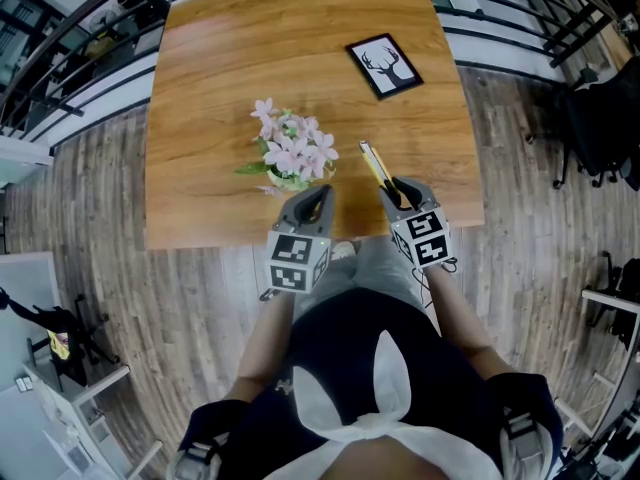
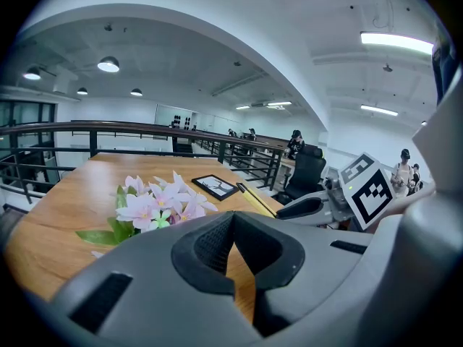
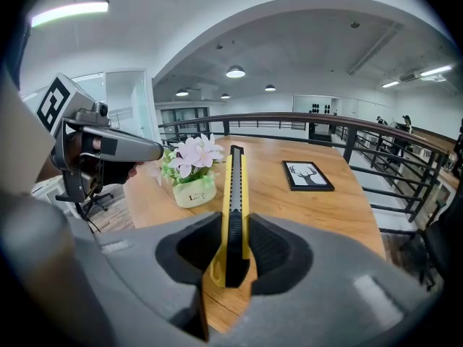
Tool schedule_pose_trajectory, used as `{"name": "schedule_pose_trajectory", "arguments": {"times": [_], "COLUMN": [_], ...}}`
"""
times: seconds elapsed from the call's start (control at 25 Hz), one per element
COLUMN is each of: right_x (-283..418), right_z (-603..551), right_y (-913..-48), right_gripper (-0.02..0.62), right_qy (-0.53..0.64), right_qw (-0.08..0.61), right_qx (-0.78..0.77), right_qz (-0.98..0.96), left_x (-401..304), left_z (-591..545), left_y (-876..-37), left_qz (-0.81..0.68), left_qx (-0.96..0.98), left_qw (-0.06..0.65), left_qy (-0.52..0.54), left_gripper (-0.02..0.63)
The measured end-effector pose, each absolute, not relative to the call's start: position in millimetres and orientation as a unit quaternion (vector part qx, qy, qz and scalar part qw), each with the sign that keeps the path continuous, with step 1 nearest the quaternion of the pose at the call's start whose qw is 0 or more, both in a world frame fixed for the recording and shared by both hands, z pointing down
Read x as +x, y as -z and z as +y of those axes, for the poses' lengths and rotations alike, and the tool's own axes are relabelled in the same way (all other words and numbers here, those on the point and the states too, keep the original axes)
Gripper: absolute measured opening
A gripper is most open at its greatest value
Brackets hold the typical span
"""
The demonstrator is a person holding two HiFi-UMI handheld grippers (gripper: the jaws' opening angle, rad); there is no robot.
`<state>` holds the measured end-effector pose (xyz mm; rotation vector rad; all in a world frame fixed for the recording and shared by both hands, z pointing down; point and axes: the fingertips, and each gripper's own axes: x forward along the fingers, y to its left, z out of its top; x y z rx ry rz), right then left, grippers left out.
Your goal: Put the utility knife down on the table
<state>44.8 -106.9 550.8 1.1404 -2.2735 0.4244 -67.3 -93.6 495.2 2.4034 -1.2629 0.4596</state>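
My right gripper (image 1: 401, 194) (image 3: 233, 230) is shut on a yellow and black utility knife (image 1: 375, 165) (image 3: 234, 186). The knife sticks out forward past the jaws, edge up, over the near right part of the wooden table (image 1: 300, 38). In the left gripper view the knife (image 2: 254, 198) shows as a yellow bar ahead of the right gripper's fingers (image 2: 302, 207). My left gripper (image 1: 318, 196) (image 2: 233, 221) hovers at the table's near edge, just right of the flower pot, with its jaws together and nothing in them.
A small white pot of pink flowers (image 1: 293, 152) (image 3: 191, 170) stands near the front middle of the table. A black-framed deer picture (image 1: 384, 65) (image 3: 308, 175) lies at the far right. Railings (image 3: 347, 125) run behind the table, and an office chair (image 2: 307, 172) stands off its right side.
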Motion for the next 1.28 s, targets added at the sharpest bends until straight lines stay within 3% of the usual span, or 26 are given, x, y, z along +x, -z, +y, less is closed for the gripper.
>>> {"name": "schedule_pose_trajectory", "arguments": {"times": [1.28], "right_x": [41.3], "right_z": [-117.7], "right_y": [-597.4], "right_gripper": [0.114], "right_qy": [-0.181], "right_qw": [0.321], "right_qx": [0.406], "right_qz": [-0.837], "left_x": [-80.5], "left_z": [-100.9], "left_y": [-508.0], "left_qz": [-0.460], "left_qx": [0.846], "left_qw": [0.211], "left_qy": [-0.168], "left_gripper": [0.017]}}
